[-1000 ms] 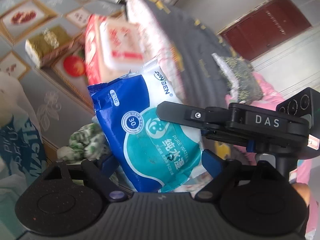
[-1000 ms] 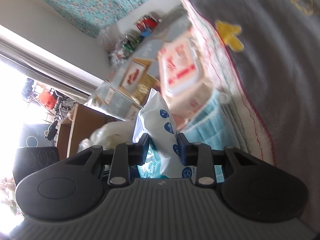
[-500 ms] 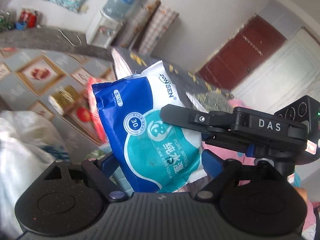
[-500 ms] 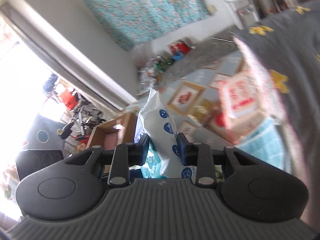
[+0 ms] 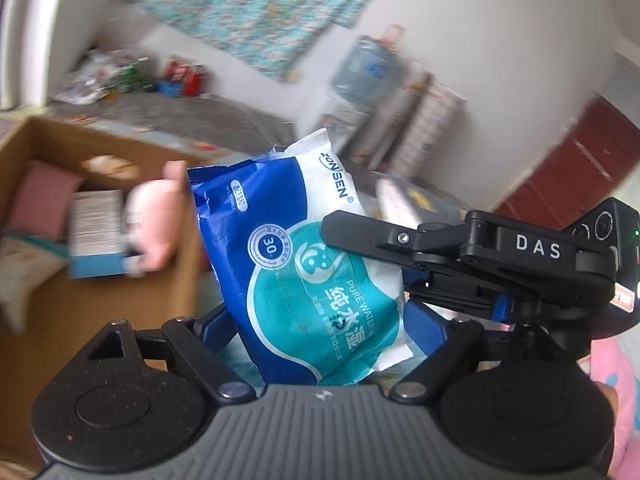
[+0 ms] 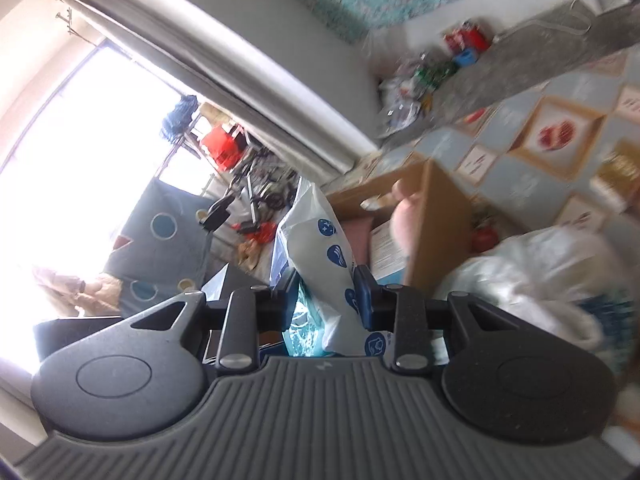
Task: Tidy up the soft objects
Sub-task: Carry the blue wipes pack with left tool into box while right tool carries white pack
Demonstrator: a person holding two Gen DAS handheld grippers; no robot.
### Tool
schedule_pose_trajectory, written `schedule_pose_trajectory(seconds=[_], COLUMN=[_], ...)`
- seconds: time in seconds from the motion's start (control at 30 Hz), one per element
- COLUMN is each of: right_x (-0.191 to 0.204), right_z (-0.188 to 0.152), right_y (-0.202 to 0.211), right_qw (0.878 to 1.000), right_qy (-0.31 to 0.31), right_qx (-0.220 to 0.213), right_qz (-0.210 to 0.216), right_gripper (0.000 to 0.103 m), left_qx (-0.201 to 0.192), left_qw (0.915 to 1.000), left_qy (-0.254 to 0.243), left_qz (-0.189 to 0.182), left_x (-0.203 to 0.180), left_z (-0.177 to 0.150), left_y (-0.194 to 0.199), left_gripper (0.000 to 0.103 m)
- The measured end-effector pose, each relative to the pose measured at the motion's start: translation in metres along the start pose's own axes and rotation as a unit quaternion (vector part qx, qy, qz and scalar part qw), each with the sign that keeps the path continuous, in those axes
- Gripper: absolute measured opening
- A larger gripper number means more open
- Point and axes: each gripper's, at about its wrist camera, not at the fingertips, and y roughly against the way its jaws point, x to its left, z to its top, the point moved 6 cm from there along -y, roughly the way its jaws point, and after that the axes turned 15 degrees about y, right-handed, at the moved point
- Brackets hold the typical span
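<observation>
A white-walled room with a turquoise cloth hung up, a patterned floor mat and a bright window lies behind the work. The wipes pack (image 5: pixel 316 276) is held in the air near the box's (image 5: pixel 188 276) open corner. The right gripper (image 6: pixel 326 294) is clamped narrow on the pack's edge; the left gripper (image 5: pixel 320 320) stands wide around its lower end, though I cannot tell whether its pads press. The pack looks soft, slick-skinned and moderately light; it should sag, so a grip across the full body seems safer than the sealed edge. The box already holds a pink plush (image 5: pixel 154 236), a pink cushion (image 5: pixel 38 200) and a small carton (image 5: pixel 98 236).
</observation>
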Motion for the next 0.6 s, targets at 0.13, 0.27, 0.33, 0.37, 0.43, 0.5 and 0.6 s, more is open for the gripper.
schedule_pose_trajectory(seconds=[0.13, 0.27, 0.33, 0.37, 0.43, 0.5, 0.6], right_x=[0.011, 0.011, 0.007, 0.003, -0.004, -0.014, -0.025], right_z=[-0.016, -0.033, -0.039, -0.040, -0.039, -0.037, -0.032], right_y=[-0.064, -0.113, -0.128, -0.133, -0.133, -0.124, -0.111], right_qw=[0.999, 0.996, 0.996, 0.996, 0.997, 0.998, 0.998], right_qy=[-0.028, -0.057, -0.057, -0.050, -0.033, -0.027, -0.024], right_qx=[0.031, 0.055, 0.070, 0.075, 0.069, 0.060, 0.049], right_qz=[0.023, 0.030, 0.016, 0.004, -0.021, -0.026, -0.033], right_gripper=[0.030, 0.031, 0.034, 0.037, 0.043, 0.043, 0.043], left_qx=[0.009, 0.028, 0.047, 0.060, 0.085, 0.109, 0.123], left_qw=[0.9986, 0.9955, 0.9946, 0.9938, 0.9899, 0.9843, 0.9788], left_qy=[0.034, 0.051, 0.054, 0.057, 0.070, 0.076, 0.082], left_qz=[0.041, 0.074, 0.075, 0.074, 0.089, 0.116, 0.142], left_x=[0.053, 0.098, 0.115, 0.123, 0.140, 0.157, 0.174], left_z=[0.019, 0.033, 0.035, 0.038, 0.037, 0.028, 0.028], left_y=[0.003, -0.001, -0.008, -0.013, -0.028, -0.042, -0.063], left_gripper=[0.089, 0.089, 0.089, 0.089, 0.089, 0.086, 0.086])
